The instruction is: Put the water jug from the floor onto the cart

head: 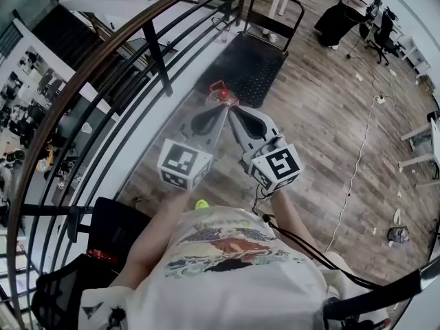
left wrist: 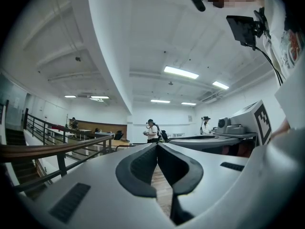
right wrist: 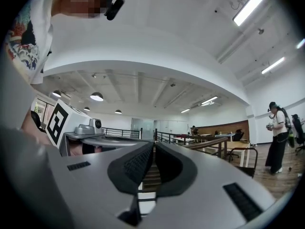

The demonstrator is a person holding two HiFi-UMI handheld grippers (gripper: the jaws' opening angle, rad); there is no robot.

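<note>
Well, from the head view, the person in a printed white shirt held both tools out level, side by side, tips almost meeting. The left tool (head: 218, 113) and the right tool (head: 234, 114) pointed toward the black cart (head: 249, 64), which stood on the wooden floor (head: 323, 115) beside the curved dark railing (head: 157, 50). Just past the tool tips, at the cart's near corner, sat a small clear thing with a red top (head: 223, 95). It looked like the water jug, down on the floor and not on the cart, though it was too small to be sure. A white cable (head: 357, 163) trailed across the boards, and another person (head: 347, 9) stood far off by a chair.

Then, from the left gripper view, the left tool (left wrist: 157, 147) was clenched, its dark pads pressed together with nothing between them. The right tool's marked cube (left wrist: 259, 120) showed alongside, the railing (left wrist: 47, 151) ran off to the left, and two people stood far back in the room.

Lastly, from the right gripper view, the right tool (right wrist: 154, 146) was likewise clenched on nothing. The cart's handle (right wrist: 243, 149) stood ahead to the right, near the standing person (right wrist: 277, 137).
</note>
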